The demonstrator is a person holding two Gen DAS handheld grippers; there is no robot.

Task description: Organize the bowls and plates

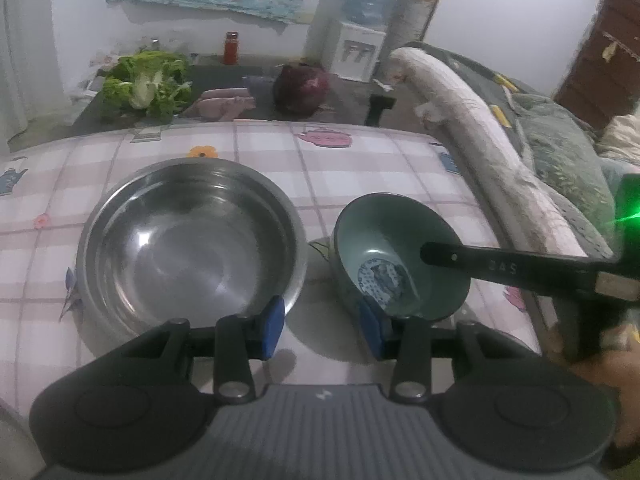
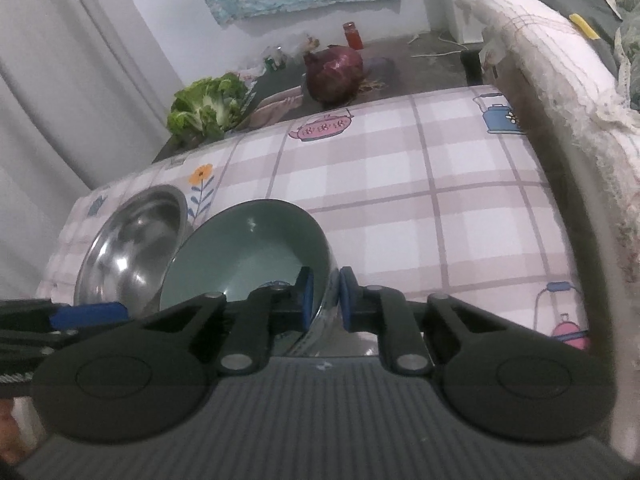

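Right gripper (image 2: 324, 296) clamps the rim of the teal ceramic bowl (image 2: 248, 252), at lower centre of the right wrist view, tilting it toward the large stainless-steel bowl (image 1: 192, 240), probably for nesting. Left gripper (image 1: 322, 326), jaws parted and gripping nothing, straddles the gap between the 2 bowls on the checked tablecloth (image 1: 360, 172). Only the left wrist view shows the teal bowl's printed base.

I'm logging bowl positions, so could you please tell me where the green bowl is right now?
The green bowl sits on the checked tablecloth, just right of the steel bowl in the left wrist view, its rim pinched by the right gripper.
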